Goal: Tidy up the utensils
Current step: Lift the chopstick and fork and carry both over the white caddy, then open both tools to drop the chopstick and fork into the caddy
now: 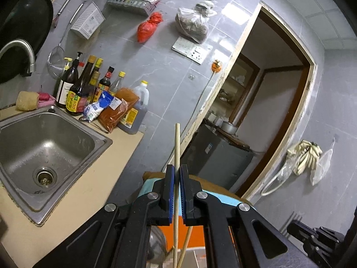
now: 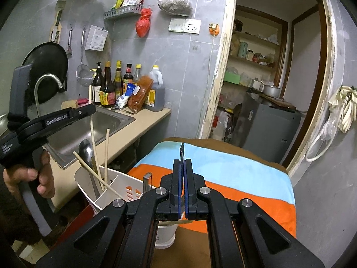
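Note:
My left gripper (image 1: 177, 174) is shut on a wooden chopstick (image 1: 177, 147) that stands upright between its blue pads. In the right wrist view the left gripper (image 2: 90, 109) holds that chopstick (image 2: 92, 131) above a white utensil holder (image 2: 116, 192). The holder contains a metal spoon (image 2: 86, 149) and several chopsticks (image 2: 107, 154). My right gripper (image 2: 183, 163) is shut on a thin dark metal utensil (image 2: 181, 150), whose tip pokes out above the fingers over a striped cloth (image 2: 234, 174).
A steel sink (image 1: 44, 147) with a tap (image 1: 20, 51) sits in the beige counter (image 1: 89, 189). Sauce bottles (image 1: 84, 84) and packets stand behind it. A black pan lid (image 2: 44, 67) hangs on the wall. A doorway (image 2: 267, 78) opens at the right.

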Action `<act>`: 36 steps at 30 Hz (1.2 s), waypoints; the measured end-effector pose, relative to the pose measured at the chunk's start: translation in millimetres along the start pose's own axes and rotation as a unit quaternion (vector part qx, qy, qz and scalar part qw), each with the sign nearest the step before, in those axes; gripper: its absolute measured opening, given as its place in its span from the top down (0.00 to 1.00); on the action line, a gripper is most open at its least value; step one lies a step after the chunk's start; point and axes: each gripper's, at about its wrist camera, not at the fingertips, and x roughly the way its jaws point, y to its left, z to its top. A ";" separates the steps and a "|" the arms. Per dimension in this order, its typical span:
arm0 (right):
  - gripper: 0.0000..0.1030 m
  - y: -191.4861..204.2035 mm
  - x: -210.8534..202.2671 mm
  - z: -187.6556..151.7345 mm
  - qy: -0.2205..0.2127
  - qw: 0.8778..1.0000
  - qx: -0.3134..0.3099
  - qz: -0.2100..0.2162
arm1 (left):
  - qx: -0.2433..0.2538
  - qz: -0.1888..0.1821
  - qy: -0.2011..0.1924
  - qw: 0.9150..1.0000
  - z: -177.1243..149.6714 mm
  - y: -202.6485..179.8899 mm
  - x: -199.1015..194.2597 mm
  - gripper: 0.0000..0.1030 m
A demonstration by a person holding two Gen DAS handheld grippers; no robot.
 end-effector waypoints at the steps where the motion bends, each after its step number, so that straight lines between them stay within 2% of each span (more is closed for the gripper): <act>1: 0.98 -0.9 0.4 -0.9 0.004 1.000 0.005 0.002 | 0.001 0.000 0.007 1.000 -0.6 -0.2 -0.4 0.94; 2: 0.97 -1.9 0.6 -1.8 0.008 1.000 0.011 0.004 | 0.001 -0.001 0.015 1.000 -1.1 -0.1 -0.5 0.93; 3: 0.97 -2.2 1.2 -2.5 0.011 1.000 0.014 0.005 | 0.001 -0.002 0.024 1.000 -1.5 0.1 -0.9 0.87; 5: 0.97 -3.7 1.8 -4.5 0.017 1.000 0.022 0.005 | 0.004 -0.004 0.033 0.999 -2.8 -0.2 -2.7 0.72; 6: 0.97 -4.6 1.4 -5.5 0.018 0.999 0.027 0.004 | 0.003 -0.008 0.035 0.999 -3.1 0.0 -5.3 0.59; 7: 0.97 -6.1 0.0 -6.2 0.016 0.999 0.034 0.005 | -0.001 -0.013 0.036 0.999 -3.3 0.5 -8.4 0.52; 12: 0.97 -10.9 -8.1 -7.9 0.008 0.999 0.050 0.002 | 0.012 -0.010 0.047 0.999 -3.6 -3.8 -17.6 0.50; 16: 0.96 -17.3 -20.5 -9.9 -0.005 0.998 0.064 -0.010 | 0.033 -0.002 0.047 0.998 -2.5 -12.7 -27.3 0.38; 21: 0.96 -29.3 -33.0 -14.4 -0.012 0.996 0.087 -0.024 | 0.070 0.015 0.047 0.996 -4.3 -29.2 -39.0 0.31; 29: 0.95 -46.2 -55.4 -28.5 -0.018 0.993 0.111 -0.037 | 0.111 0.011 0.055 0.992 -15.6 -61.1 -58.9 0.21; 30: 0.87 -49.3 -59.3 -31.4 -0.020 0.993 0.114 -0.039 | 0.116 0.009 0.056 0.992 -17.6 -65.8 -61.3 0.19; 31: 0.73 -53.0 -63.6 -34.5 -0.022 0.992 0.118 -0.041 | 0.120 0.007 0.056 0.991 -20.1 -70.4 -63.9 0.18; 33: 0.58 -60.9 -74.5 -40.5 -0.034 0.990 0.130 -0.041 | 0.126 0.003 0.060 0.990 -26.0 -80.3 -69.0 0.16; 36: 0.58 -69.7 -89.5 -47.8 -0.046 0.989 0.134 -0.045 | 0.135 -0.002 0.064 0.989 -33.2 -93.0 -75.4 0.14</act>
